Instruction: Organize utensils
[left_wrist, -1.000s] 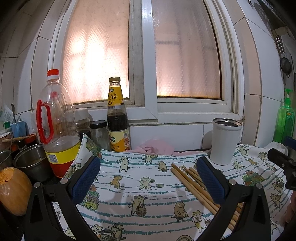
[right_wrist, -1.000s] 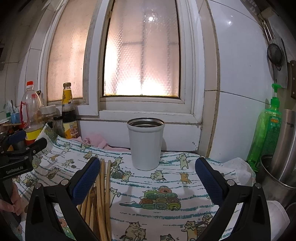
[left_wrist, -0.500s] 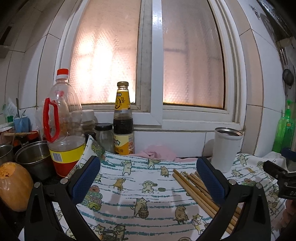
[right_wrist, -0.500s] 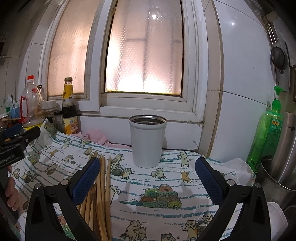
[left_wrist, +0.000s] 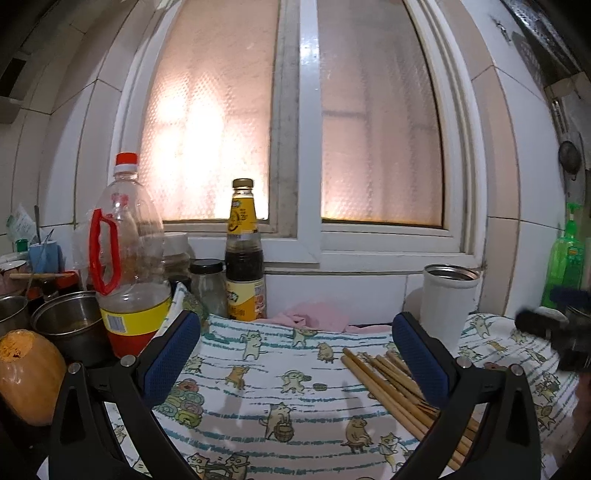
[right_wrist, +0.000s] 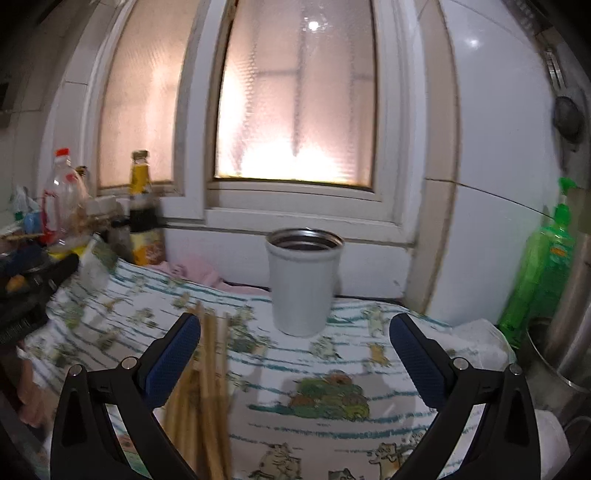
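Cat-print cloth (right_wrist: 332, 369) holds chopsticks (right_wrist: 207, 373) beside the right claw's (right_wrist: 295, 363) left finger (claw spread, empty).

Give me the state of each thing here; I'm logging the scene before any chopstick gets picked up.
Left gripper: open, holding nothing.
Right gripper: open, holding nothing.
Chopsticks: lying loose in a bundle on the cloth.
White cup: upright, lid off; contents not visible.
Sauce bottle: upright, capped.
Oil bottle: upright, capped, mostly empty.
Glass jar: lid on.
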